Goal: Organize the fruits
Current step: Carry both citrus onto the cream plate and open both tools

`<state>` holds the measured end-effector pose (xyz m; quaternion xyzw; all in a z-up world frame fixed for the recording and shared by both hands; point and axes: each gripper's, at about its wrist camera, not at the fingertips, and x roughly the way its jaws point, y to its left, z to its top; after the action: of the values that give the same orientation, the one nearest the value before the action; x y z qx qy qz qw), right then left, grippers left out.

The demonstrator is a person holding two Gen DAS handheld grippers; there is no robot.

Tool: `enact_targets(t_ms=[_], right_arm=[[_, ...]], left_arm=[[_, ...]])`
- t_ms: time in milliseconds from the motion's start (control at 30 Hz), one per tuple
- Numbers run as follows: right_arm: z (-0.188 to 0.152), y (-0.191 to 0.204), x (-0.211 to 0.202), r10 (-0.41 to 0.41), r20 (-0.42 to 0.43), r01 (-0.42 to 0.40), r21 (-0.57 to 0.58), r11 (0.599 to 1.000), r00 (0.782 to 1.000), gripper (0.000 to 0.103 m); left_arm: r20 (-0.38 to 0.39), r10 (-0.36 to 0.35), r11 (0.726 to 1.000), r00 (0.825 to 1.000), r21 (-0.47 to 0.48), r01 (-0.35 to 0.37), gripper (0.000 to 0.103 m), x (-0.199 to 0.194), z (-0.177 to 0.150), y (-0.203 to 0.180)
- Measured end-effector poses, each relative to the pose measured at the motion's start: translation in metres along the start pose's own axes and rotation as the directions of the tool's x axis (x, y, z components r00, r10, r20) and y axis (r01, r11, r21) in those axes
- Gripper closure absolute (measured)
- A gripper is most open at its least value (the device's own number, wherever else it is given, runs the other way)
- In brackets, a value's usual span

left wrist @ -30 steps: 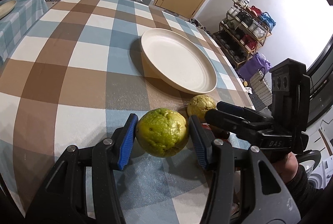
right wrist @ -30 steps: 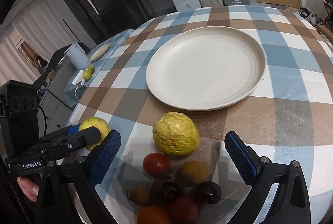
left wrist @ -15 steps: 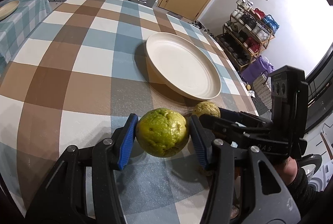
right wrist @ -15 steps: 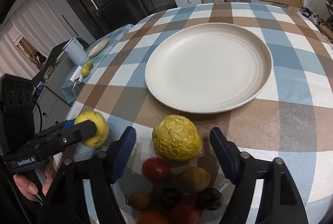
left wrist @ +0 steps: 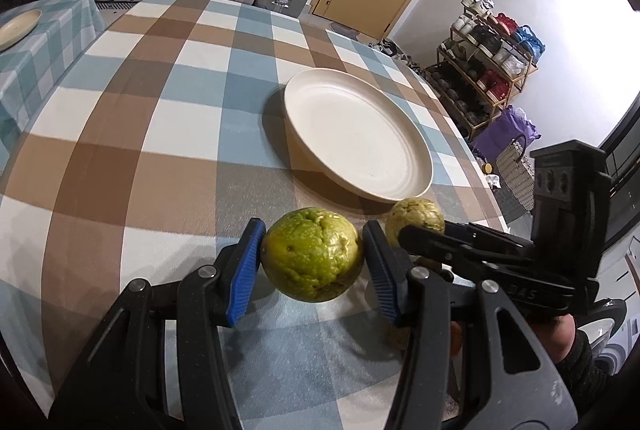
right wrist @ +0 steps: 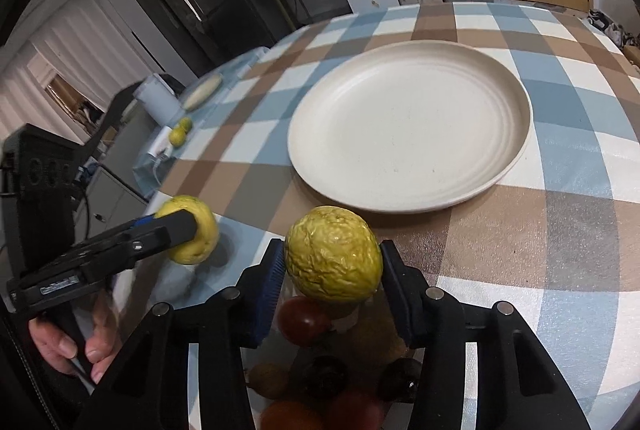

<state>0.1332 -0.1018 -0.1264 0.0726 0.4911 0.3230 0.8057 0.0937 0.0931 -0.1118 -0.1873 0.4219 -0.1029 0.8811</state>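
Holding a fruit in each claw (left wrist: 312, 262), right claw (right wrist: 332, 270) just closed, your plate (right wrist: 516, 134) lies straight ahead.

A tablecloth (left wrist: 168, 134) checked in brown, blue and white carries a plain cream plate (right wrist: 408, 126). One wrinkled fruit (right wrist: 334, 254) is yellow and a second fruit (left wrist: 312, 258) is speckled green, each between blue pads (left wrist: 244, 270) set on black grippers. Red, brown and dark purple small fruits (right wrist: 304, 316) lie nearest the camera.
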Motion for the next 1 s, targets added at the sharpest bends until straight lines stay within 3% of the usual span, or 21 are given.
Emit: enact_targets(t_ms=[267,567,1000], right_arm=[[0.013,0.000,-0.030,0.060,0.095,-0.058,-0.018,0.998,0.994,0.055],[0.051,-0.016,-0.056,0.051,0.173,-0.042,-0.052,0.998,0.984,0.055],[0.111,-0.062,-0.029,0.039,0.213,-0.033,-0.031,0.999,0.976,0.055]], left_arm=[[0.022,-0.009,0.999,1.000,0.046,0.008,0.055,0.004,0.029,-0.016],[0.033,-0.033,0.997,0.999,0.078,0.030,0.055,0.031,0.087,-0.035],[-0.025,-0.041,0.998,0.999,0.049,0.042,0.055,0.119,0.154,-0.041]])
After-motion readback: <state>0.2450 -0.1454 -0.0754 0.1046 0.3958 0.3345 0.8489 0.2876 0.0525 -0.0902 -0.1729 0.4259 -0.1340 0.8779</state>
